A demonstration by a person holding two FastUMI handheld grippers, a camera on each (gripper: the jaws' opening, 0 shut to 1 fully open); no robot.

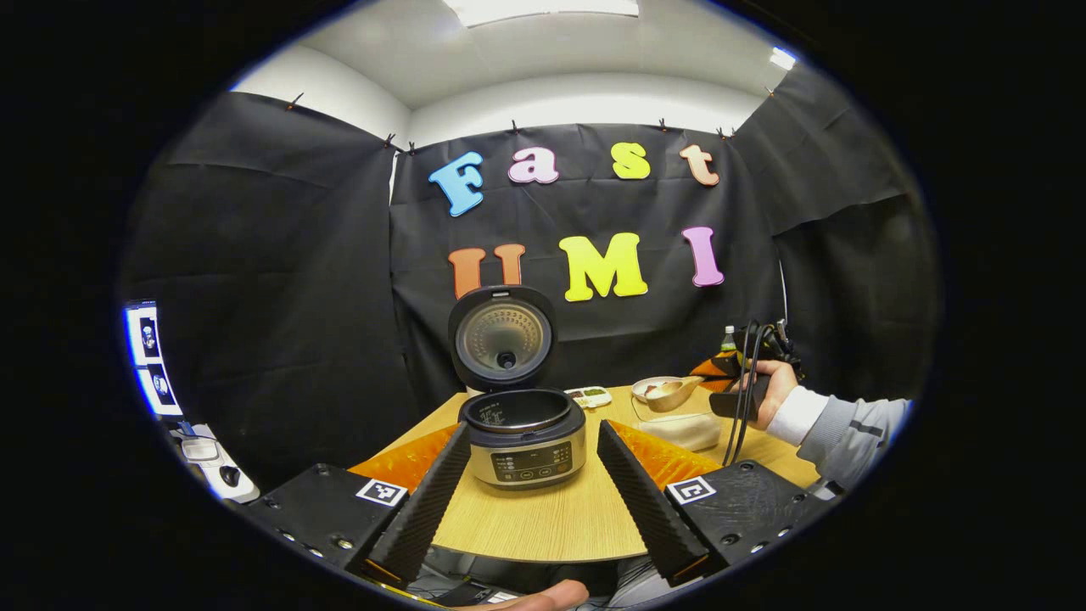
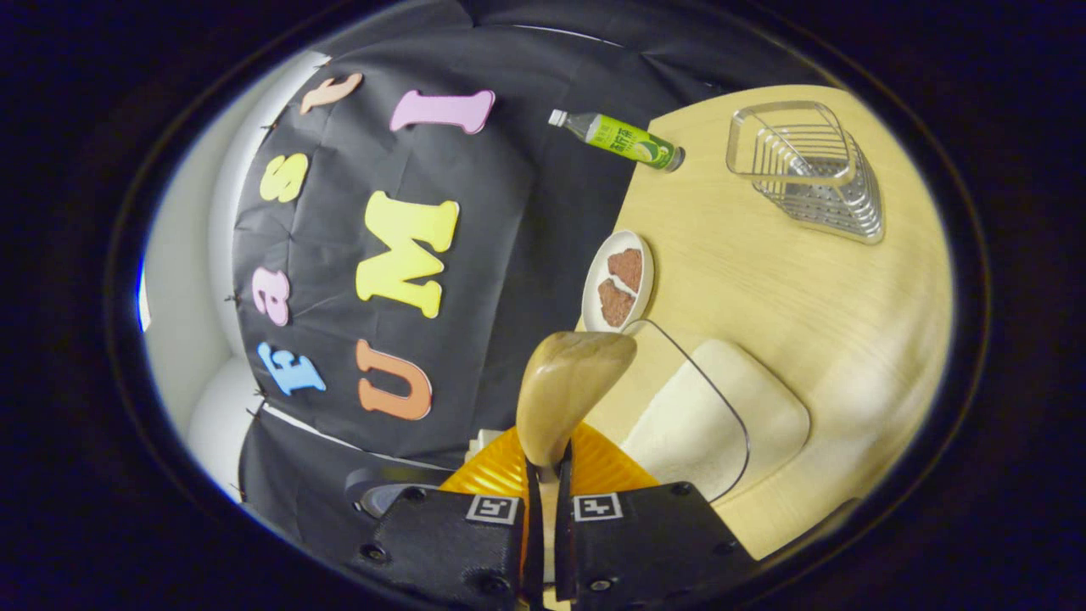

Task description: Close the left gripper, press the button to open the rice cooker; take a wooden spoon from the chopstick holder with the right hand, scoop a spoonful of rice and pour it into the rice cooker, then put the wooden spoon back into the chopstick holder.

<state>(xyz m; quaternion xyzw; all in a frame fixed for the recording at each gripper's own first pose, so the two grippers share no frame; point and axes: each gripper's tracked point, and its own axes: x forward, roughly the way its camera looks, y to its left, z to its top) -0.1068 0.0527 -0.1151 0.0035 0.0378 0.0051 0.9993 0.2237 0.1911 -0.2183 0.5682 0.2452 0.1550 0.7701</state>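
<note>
In the left gripper view, the left gripper [image 1: 533,484] was seen nearest the camera, its two ribbed black fingers [image 1: 422,501] spread wide apart at 7 and 5 o'clock, with nothing held between them. Framed in the gap, toward 12 o'clock from the fingertips and clear of both, the rice cooker [image 1: 524,437] was found standing on the wooden table [image 1: 543,526], its lid [image 1: 502,337] raised upright behind the open pot. Orange parts of the gripper were seen behind each finger. At about 3 o'clock the right gripper [image 1: 736,382] was seen held in a hand [image 1: 770,392] with a grey sleeve, cables hanging from it; the wooden spoon [image 1: 672,394] was carried there, bowl toward the cooker, above a clear container of rice [image 1: 679,424]. A small white dish [image 1: 652,387] lay just behind the spoon, and a small white item [image 1: 589,395] lay past the cooker.

In the right gripper view, which was rolled so that the table filled the right side, the right gripper [image 2: 546,501] was seen at 6 o'clock with its jaws narrowed onto the handle of the wooden spoon [image 2: 567,392]. The spoon's long axis ran from the jaws toward 12 o'clock, bowl at the far end. The rice container [image 2: 721,416] lay just at 3 o'clock of the spoon. The dish [image 2: 618,280], holding brown pieces, lay beyond the bowl. A green bottle [image 2: 619,138] stood at 12 o'clock and the wire chopstick holder [image 2: 806,170] at 1 o'clock, well apart from the spoon.
</note>
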